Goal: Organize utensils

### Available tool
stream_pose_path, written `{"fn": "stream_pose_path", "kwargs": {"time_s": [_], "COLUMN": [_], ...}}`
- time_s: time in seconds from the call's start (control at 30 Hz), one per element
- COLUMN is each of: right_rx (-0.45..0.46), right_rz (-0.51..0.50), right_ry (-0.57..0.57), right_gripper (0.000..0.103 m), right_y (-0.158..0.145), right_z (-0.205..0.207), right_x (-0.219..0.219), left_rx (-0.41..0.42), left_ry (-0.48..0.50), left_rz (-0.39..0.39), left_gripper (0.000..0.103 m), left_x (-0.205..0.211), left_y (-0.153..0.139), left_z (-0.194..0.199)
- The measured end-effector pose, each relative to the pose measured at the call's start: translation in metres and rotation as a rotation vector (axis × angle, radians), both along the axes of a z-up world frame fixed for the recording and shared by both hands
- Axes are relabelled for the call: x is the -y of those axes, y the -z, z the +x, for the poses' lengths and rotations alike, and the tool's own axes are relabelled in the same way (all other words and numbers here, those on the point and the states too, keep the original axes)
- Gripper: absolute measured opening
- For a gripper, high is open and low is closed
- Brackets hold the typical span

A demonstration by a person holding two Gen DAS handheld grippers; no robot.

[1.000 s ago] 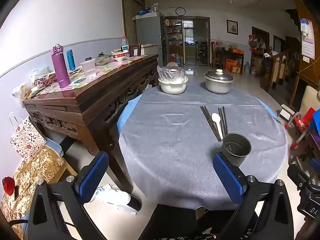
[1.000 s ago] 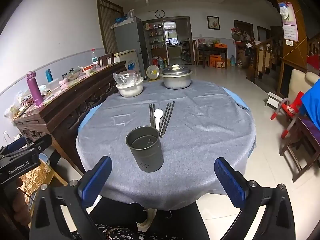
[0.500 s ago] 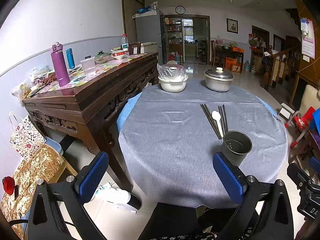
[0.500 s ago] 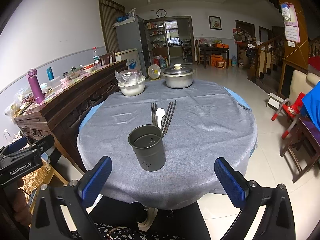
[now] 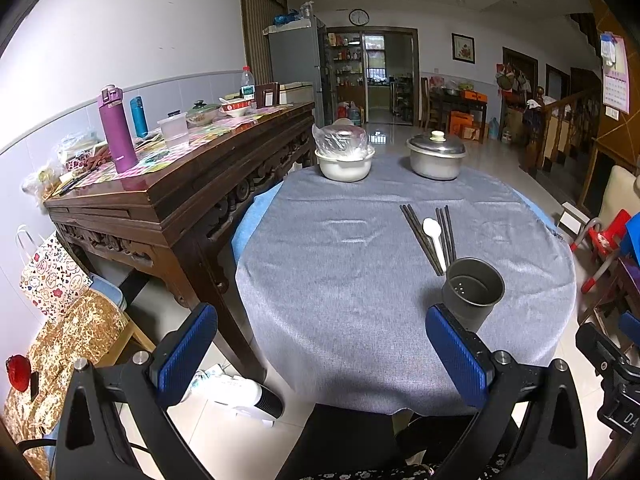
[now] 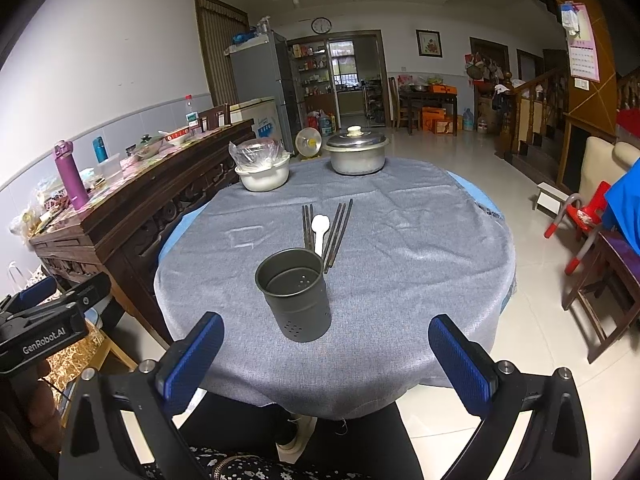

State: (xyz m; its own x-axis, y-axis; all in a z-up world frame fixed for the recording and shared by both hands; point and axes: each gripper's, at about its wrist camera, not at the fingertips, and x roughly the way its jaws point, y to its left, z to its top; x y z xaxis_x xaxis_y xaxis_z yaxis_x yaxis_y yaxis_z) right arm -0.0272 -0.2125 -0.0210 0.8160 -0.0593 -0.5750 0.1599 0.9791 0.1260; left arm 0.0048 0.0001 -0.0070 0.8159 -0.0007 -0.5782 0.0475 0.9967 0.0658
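Note:
A dark metal utensil cup (image 6: pixel 296 294) stands empty near the front of the round grey-clothed table (image 6: pixel 400 280); it also shows in the left wrist view (image 5: pixel 472 294). Behind it lie dark chopsticks (image 6: pixel 338 232) in two groups with a white spoon (image 6: pixel 320 228) between them; in the left wrist view the chopsticks (image 5: pixel 420 236) and spoon (image 5: pixel 434 236) lie the same way. My right gripper (image 6: pixel 326 354) is open and empty, just in front of the cup. My left gripper (image 5: pixel 320 346) is open and empty at the table's front left edge.
A white bowl covered in plastic (image 6: pixel 262 172) and a lidded metal pot (image 6: pixel 356 156) stand at the table's far side. A dark wooden sideboard (image 5: pixel 180 188) with bottles stands left. A red child's chair (image 6: pixel 580 220) is right.
Both grippers have moved slightly forward toward the table; the cup looks a little nearer. Nothing on the table has moved.

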Motion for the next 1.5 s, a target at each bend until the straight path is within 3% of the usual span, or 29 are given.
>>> {"fn": "stream_pose_path", "kwargs": {"time_s": [0.43, 0.63, 0.83, 0.97, 1.03, 1.1, 1.2, 1.23, 1.33, 1.43, 1.5], "right_rx": [-0.017, -0.061, -0.14, -0.196, -0.232, -0.261, -0.309, -0.325, -0.368, -0.408, -0.433], "right_rz": [0.023, 0.133, 0.182, 0.256, 0.3, 0.315, 0.353, 0.374, 0.407, 0.417, 0.42], "right_ry": [0.013, 0.022, 0.049, 0.034, 0.01, -0.001, -0.055, -0.071, -0.095, -0.108, -0.106], "right_gripper": [0.103, 0.103, 0.103, 0.103, 0.102, 0.097, 0.078, 0.07, 0.057, 0.044, 0.042], "right_y": [0.008, 0.013, 0.017, 0.032, 0.042, 0.051, 0.069, 0.075, 0.095, 0.113, 0.126], "right_z": [0.02, 0.051, 0.117, 0.186, 0.23, 0.261, 0.314, 0.332, 0.371, 0.405, 0.421], "right_x": [0.014, 0.047, 0.105, 0.145, 0.159, 0.165, 0.166, 0.166, 0.162, 0.156, 0.156], "left_rx": [-0.014, -0.066, -0.171, -0.229, -0.254, -0.283, -0.334, -0.384, -0.421, -0.425, -0.454], "left_ry": [0.005, 0.014, 0.025, 0.045, 0.053, 0.087, 0.112, 0.122, 0.14, 0.155, 0.153], "left_rz": [-0.01, -0.038, -0.125, -0.174, -0.152, -0.148, -0.142, -0.135, -0.173, -0.142, -0.123], "left_gripper": [0.103, 0.103, 0.103, 0.103, 0.099, 0.094, 0.08, 0.078, 0.078, 0.078, 0.078], "left_x": [0.006, 0.004, 0.003, 0.013, 0.023, 0.035, 0.051, 0.056, 0.073, 0.091, 0.097], "left_y": [0.008, 0.02, 0.032, 0.042, 0.049, 0.058, 0.073, 0.085, 0.096, 0.108, 0.121], "left_z": [0.027, 0.07, 0.147, 0.207, 0.236, 0.267, 0.303, 0.32, 0.352, 0.374, 0.387]}}
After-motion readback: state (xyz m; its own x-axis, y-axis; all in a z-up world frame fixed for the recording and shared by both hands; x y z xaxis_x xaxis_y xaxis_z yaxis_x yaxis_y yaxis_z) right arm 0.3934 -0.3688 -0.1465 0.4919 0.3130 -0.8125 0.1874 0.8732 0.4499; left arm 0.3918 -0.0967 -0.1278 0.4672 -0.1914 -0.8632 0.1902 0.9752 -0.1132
